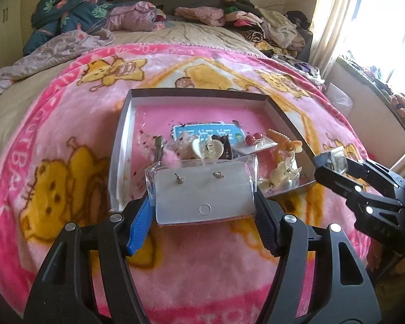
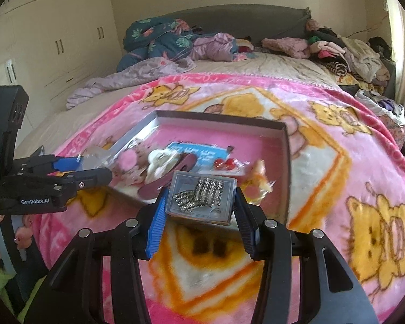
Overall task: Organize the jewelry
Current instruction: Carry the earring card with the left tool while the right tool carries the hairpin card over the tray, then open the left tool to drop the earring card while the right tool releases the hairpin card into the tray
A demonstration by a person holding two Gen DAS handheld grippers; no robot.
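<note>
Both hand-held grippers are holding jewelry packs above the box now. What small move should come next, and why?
Probably carry one pack aside and set it on the pink blanket. The left hand-held gripper clamps the earring card, the right hand-held gripper clamps the clear case, and the box beneath is cluttered at its near end.

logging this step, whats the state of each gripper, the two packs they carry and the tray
left gripper: shut on earring card
earring card: in clear sleeve, held above blanket
right gripper: shut on clear box
clear box: closed, rhinestone pieces inside, held up
tray: open, holds loose jewelry
</note>
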